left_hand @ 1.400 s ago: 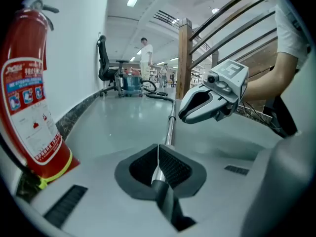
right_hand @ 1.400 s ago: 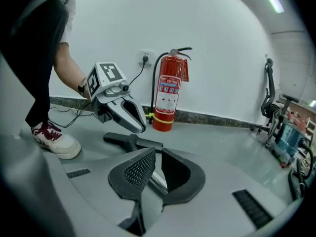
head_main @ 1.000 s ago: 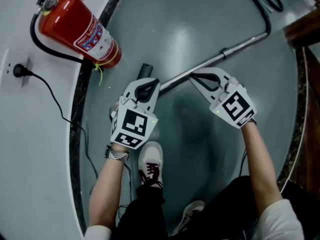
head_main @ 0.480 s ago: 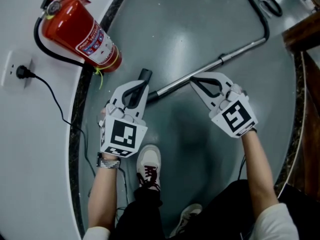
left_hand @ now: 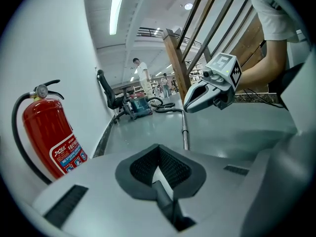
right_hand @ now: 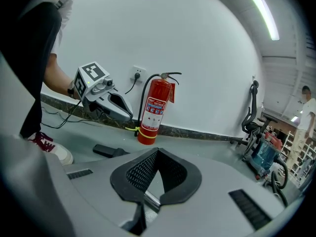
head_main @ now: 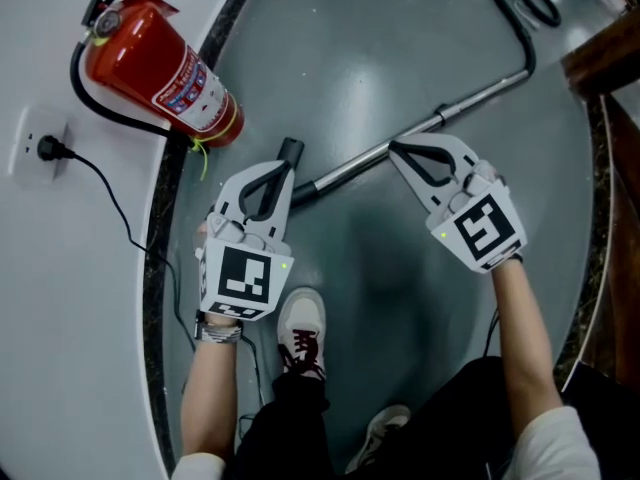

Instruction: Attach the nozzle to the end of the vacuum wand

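Observation:
The metal vacuum wand (head_main: 370, 158) lies on the grey floor, its near end beside the short black nozzle (head_main: 291, 151); the two are apart. My left gripper (head_main: 279, 170) hovers shut just short of the nozzle with nothing in its jaws. My right gripper (head_main: 395, 148) is also shut and empty, its tip over the middle of the wand. In the right gripper view the nozzle (right_hand: 109, 151) rests on the floor below the left gripper (right_hand: 129, 116). The left gripper view shows the wand (left_hand: 185, 132) running away toward the right gripper (left_hand: 187, 107).
A red fire extinguisher (head_main: 160, 63) stands against the white wall, with a plugged socket (head_main: 45, 148) and its cable beside it. The person's shoe (head_main: 300, 328) is below the left gripper. A black hose (head_main: 520, 8) leads from the wand's far end. A wooden railing (left_hand: 177, 58) stands at the right.
Both grippers have lifted a little. The left one has drifted left, uncovering the wand's near end. The wand and nozzle have stayed put.

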{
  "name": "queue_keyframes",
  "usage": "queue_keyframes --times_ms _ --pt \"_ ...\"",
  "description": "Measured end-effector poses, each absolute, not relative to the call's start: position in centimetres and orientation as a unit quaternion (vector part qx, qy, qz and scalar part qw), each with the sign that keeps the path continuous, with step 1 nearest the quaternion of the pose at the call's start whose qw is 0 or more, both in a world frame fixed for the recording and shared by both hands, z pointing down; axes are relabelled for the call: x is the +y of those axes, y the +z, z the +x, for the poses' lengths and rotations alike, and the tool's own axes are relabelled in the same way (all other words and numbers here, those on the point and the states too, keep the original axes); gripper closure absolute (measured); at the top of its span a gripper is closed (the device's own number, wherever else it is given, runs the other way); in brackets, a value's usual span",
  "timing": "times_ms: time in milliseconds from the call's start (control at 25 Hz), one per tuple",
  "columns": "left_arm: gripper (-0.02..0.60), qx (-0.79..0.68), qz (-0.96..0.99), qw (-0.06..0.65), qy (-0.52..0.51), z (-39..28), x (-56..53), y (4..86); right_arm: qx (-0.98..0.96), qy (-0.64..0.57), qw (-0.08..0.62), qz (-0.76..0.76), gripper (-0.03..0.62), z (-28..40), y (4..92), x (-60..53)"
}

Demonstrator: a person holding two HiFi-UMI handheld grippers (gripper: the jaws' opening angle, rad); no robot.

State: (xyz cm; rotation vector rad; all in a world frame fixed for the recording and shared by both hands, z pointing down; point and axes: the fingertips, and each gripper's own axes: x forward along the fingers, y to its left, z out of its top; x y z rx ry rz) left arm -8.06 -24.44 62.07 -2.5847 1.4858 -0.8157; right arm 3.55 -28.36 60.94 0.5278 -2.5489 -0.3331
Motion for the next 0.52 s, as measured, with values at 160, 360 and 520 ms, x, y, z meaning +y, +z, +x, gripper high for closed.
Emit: queue_keyframes --times_ms 160,360,520 --pt "0.580 0.482 -0.834 0.029 -0.265 -8.3 -24.7 61.5 -0.937 -0.122 0.261 0.195 0.568 3.5 60.9 -28.2" --pt "0.580 0.479 -0.836 0.034 -0.265 -8.0 -24.8 61.0 -0.936 -0.119 0.266 0.198 0.568 3.8 61.0 -28.1" --pt "0.580 0.473 -0.839 0.043 -0.266 -7.7 -24.7 60.7 -0.934 -0.119 0.271 0.199 0.568 3.8 61.3 -28.2"
